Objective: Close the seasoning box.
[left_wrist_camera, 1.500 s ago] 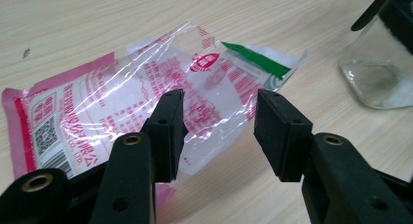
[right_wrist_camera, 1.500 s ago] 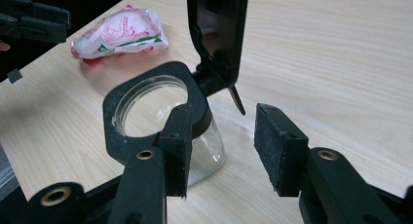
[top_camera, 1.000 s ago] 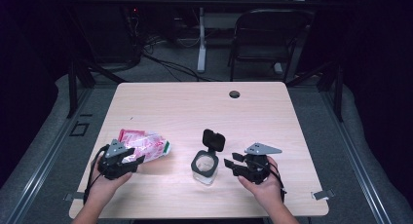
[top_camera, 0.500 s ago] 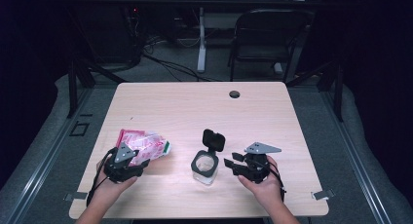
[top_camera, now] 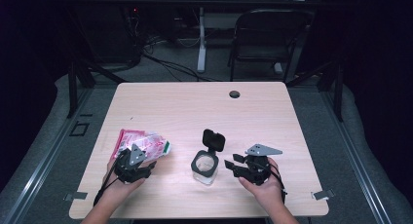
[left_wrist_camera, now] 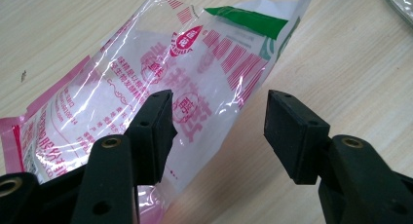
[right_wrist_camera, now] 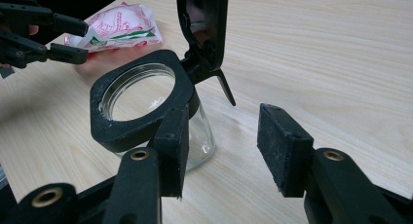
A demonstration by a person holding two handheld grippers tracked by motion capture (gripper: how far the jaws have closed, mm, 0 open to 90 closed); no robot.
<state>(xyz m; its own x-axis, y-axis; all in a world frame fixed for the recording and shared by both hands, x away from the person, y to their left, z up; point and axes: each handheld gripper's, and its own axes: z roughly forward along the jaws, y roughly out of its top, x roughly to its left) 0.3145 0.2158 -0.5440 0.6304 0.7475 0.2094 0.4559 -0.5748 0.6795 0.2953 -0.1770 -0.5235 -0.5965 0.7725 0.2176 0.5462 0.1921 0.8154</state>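
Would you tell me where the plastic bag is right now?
In the high view the plastic bag lies flat on the table's left side, just beyond the left gripper.

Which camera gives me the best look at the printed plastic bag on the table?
The left gripper view: the plastic bag lies close ahead of the open jaws, its red print and green strip sharp. The high view shows it small, beside the left gripper. The right gripper view shows it far off behind the glass jar.

bag (left_wrist_camera: 160, 87): clear plastic, pink-red stripes and print, green band on top
jar (right_wrist_camera: 146, 112): clear glass, black collar and lid
table (top_camera: 195, 107): light woodgrain
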